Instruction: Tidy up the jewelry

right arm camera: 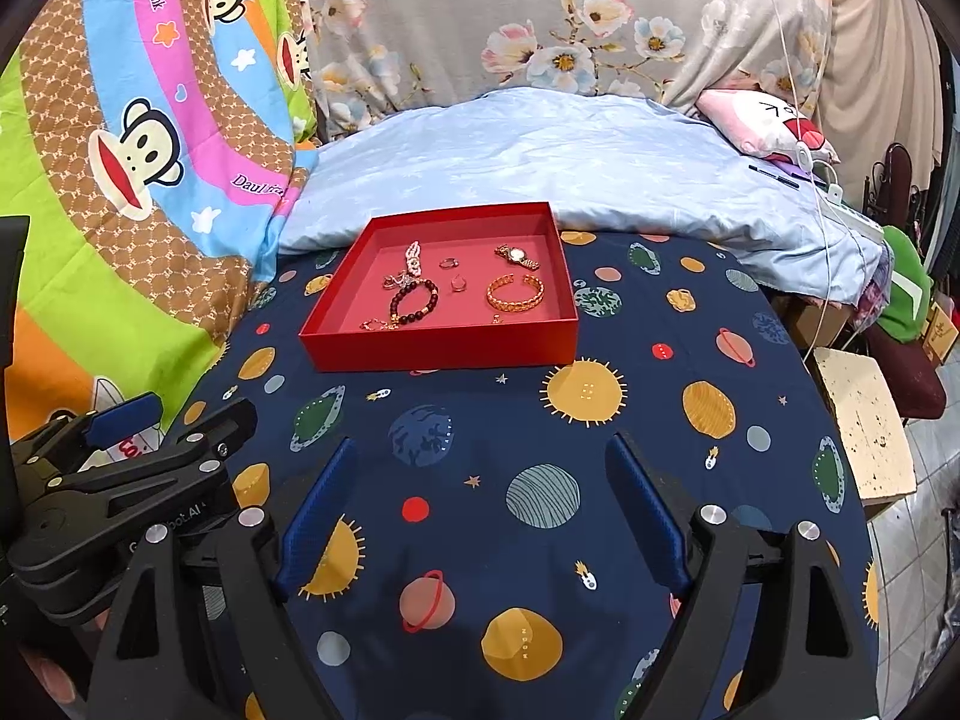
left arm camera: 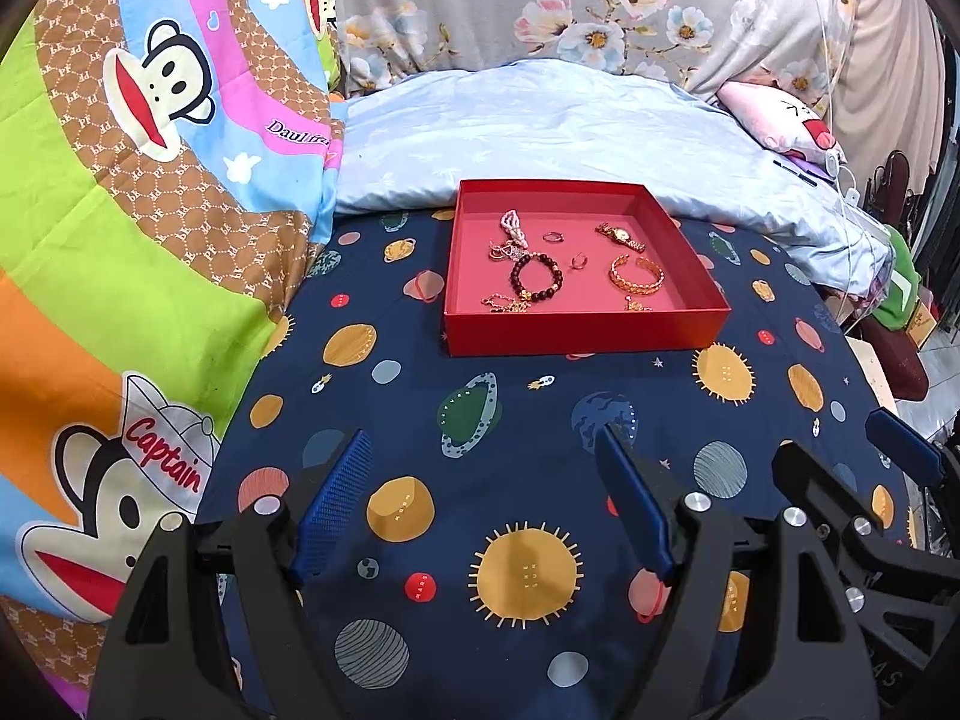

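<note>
Both hand-held grippers, left (left arm camera: 480, 504) and right (right arm camera: 480, 516), hover agape, empty, low in frame; jewelry already lies spread inside the shallow red cardboard box (left arm camera: 576, 327), fitting sorting pending or finished.

Both grippers are hovering side by side, left gripper (left arm camera: 483, 468) and right gripper (right arm camera: 480, 480) gaping wide, holding nothing

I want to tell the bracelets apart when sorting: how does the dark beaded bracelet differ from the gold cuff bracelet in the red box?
The dark beaded bracelet is a closed ring of round maroon beads with a few gold ones; the gold cuff bracelet is an orange-gold openwork band with a gap at the back. The beaded one lies left of centre beside other pieces; the cuff lies right, apart. Both lie flat in the red box.
</note>
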The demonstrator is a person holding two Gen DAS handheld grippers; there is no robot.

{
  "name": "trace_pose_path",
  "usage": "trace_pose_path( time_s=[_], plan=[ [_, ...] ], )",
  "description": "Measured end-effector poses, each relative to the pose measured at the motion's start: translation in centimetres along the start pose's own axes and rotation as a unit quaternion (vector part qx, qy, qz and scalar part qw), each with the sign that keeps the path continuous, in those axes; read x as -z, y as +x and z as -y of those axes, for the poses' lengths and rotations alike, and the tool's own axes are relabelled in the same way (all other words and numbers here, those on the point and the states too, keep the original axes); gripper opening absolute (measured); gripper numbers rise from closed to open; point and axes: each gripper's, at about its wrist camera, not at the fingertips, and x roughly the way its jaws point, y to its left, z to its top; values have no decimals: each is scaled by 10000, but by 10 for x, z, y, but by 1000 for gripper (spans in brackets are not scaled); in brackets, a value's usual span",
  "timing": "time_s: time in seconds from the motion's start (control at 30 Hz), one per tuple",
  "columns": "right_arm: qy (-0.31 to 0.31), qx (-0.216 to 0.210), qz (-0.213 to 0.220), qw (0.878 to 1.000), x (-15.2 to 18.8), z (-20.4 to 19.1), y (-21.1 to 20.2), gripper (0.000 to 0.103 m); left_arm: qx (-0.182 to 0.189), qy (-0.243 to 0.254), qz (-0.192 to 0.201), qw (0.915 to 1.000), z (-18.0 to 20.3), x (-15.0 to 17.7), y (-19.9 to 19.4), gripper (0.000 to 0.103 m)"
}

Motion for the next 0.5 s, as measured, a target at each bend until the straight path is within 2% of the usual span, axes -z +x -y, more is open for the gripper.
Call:
trace_pose_path(
  time_s=[0.5],
  plan=[
    [-12, 22, -4, 10000, -1, 2, 0, 83, -49, 19, 2, 10000, -2, 0, 1, 75]
  ],
)
